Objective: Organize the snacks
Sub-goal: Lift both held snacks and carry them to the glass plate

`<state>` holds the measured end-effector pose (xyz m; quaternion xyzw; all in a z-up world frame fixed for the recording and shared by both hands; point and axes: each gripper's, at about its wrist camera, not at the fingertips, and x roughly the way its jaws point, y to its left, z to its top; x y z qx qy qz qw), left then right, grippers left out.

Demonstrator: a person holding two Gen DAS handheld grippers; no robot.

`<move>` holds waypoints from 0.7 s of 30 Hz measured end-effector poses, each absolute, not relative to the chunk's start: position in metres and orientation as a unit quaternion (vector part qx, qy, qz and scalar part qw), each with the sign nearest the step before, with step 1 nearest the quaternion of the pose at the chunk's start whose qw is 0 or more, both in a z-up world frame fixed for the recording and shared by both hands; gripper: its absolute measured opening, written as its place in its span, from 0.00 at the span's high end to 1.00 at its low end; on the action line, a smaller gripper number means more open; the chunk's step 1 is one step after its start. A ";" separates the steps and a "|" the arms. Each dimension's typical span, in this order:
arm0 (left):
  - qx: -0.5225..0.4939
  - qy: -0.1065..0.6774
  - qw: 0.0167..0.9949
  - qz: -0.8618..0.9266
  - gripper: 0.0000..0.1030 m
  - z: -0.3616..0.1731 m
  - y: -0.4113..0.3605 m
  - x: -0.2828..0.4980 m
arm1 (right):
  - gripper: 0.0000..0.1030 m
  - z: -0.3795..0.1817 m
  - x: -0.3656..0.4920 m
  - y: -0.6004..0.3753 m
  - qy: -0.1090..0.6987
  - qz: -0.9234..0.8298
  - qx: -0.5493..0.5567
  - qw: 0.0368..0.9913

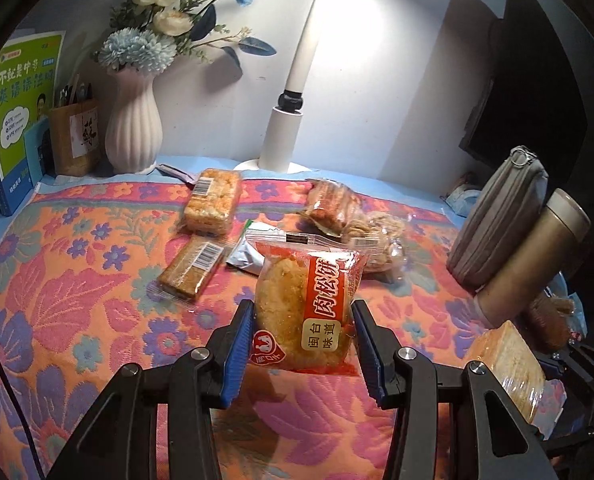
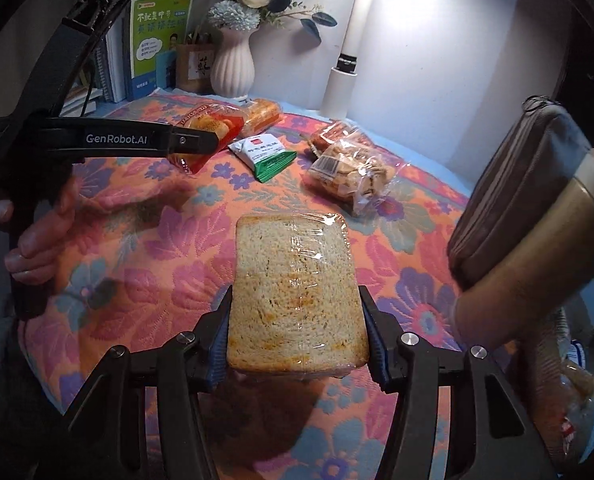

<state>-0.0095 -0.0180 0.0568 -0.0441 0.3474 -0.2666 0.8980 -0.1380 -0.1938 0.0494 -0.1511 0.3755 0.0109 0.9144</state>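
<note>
Between the blue pads of the left gripper (image 1: 303,344) sits a red-wrapped pastry (image 1: 307,312), clamped from both sides and held clear of the floral cloth (image 1: 77,300). Same deal low in the right wrist view: the right gripper (image 2: 297,340) is clamped on a film-wrapped bread slice (image 2: 297,296), whose bottom edge hides the pad tips. Further up the left frame, two barcode bars (image 1: 213,200) (image 1: 191,270) and a silver-green packet (image 1: 249,256) lie loose on the cloth, with a clear cracker bag (image 1: 371,240) to their right. At the right edge a grey pouch (image 1: 497,220) leans on a gold flask (image 1: 537,256), partly cut off. Behind it there's some more wrapped stuff, too dark to identify.
</note>
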 end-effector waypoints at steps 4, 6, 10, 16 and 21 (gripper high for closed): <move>-0.037 0.327 0.900 -0.286 0.55 0.081 -0.035 -0.034 | 0.48 0.064 -0.159 -0.211 0.362 -0.004 -0.133 0.923; -0.033 0.317 0.901 -0.294 0.55 0.092 -0.045 -0.045 | 0.48 0.072 -0.172 -0.220 0.354 -0.012 -0.123 0.927; -0.015 0.296 0.902 -0.314 0.55 0.112 -0.070 -0.068 | 0.48 0.089 -0.196 -0.240 0.339 -0.038 -0.106 0.934; 0.013 0.267 0.892 -0.364 0.55 0.139 -0.118 -0.104 | 0.48 0.120 -0.232 -0.289 0.309 -0.057 -0.039 0.948; 0.028 0.268 0.868 -0.418 0.55 0.156 -0.161 -0.130 | 0.48 0.141 -0.258 -0.338 0.280 -0.095 0.002 0.955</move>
